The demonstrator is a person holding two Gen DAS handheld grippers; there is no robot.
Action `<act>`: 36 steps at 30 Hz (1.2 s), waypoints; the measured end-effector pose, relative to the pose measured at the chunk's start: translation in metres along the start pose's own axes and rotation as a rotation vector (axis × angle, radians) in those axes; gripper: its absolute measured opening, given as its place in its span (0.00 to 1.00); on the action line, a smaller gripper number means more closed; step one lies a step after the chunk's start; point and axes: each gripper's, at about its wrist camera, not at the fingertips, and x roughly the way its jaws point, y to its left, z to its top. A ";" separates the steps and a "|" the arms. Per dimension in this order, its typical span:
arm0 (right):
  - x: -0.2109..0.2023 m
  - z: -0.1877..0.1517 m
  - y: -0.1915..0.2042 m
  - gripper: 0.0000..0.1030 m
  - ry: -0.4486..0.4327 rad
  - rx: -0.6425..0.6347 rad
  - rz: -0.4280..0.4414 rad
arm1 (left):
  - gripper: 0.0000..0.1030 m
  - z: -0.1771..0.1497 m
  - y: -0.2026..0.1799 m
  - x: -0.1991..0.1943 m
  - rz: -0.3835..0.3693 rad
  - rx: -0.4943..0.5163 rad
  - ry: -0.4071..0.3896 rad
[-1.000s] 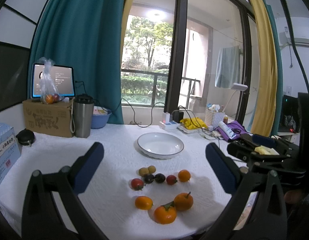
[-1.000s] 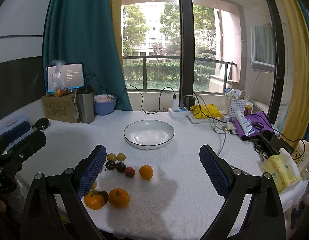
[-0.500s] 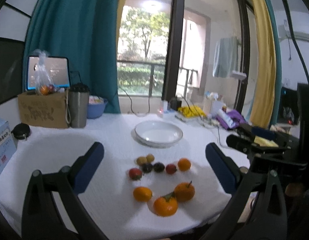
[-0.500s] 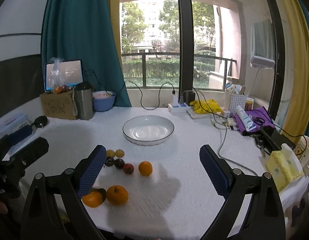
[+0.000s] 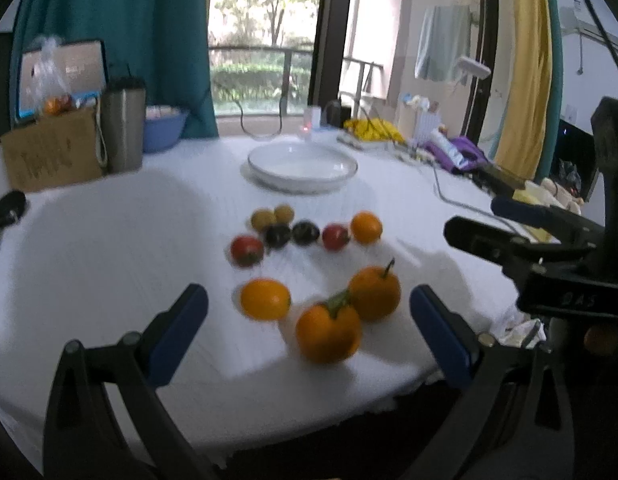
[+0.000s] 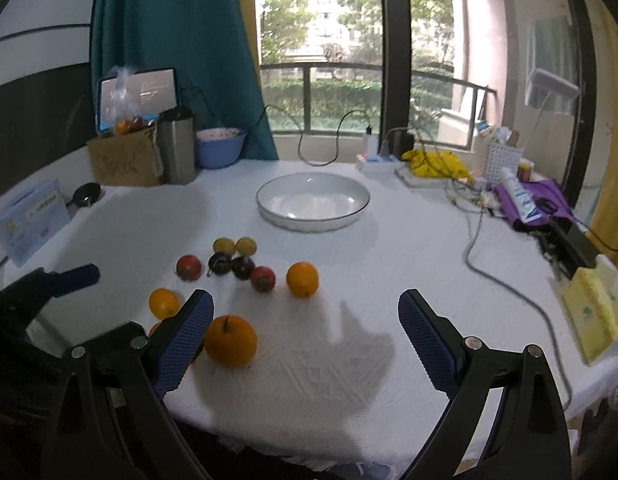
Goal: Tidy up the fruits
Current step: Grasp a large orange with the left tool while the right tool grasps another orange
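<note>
Left wrist view: my left gripper (image 5: 309, 320) is spread wide with nothing between its blue pads (image 5: 177, 332). It hovers at the near edge of the white tablecloth (image 5: 109, 248). Between and just ahead of the fingers lie three oranges: a stemmed orange (image 5: 329, 334) nearest, a second stemmed orange (image 5: 375, 292) touching it on the far right side, and a smooth orange (image 5: 265, 298) apart to the left. Farther ahead sits a row of small fruit: red tomato (image 5: 247, 250), two dark plums (image 5: 293, 234), another red fruit (image 5: 335, 237), a small orange (image 5: 366, 227), with two yellow-green fruits (image 5: 273, 216) behind (this view is blurred). The white plate (image 5: 303, 165) stands beyond them, holding nothing.

My right gripper (image 6: 305, 320) is likewise wide open and holds nothing. In its view one stemmed orange (image 6: 230, 341) lies just beside its left finger (image 6: 185, 336), which hides part of another fruit. The small orange (image 6: 303, 279) sits ahead between the fingers, and the plate (image 6: 313, 200) lies well beyond. My left gripper's fingers (image 6: 75, 276) show at the left edge.
</note>
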 end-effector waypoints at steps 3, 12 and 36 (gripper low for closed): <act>0.009 -0.005 0.001 0.92 0.030 0.004 0.032 | 0.89 -0.004 0.003 0.013 -0.033 -0.005 0.058; 0.035 -0.019 0.009 0.85 0.139 -0.005 0.154 | 0.55 -0.016 0.003 0.037 -0.078 -0.010 0.180; 0.069 -0.021 0.020 0.45 0.247 0.004 0.346 | 0.44 -0.005 0.012 0.028 -0.071 -0.016 0.160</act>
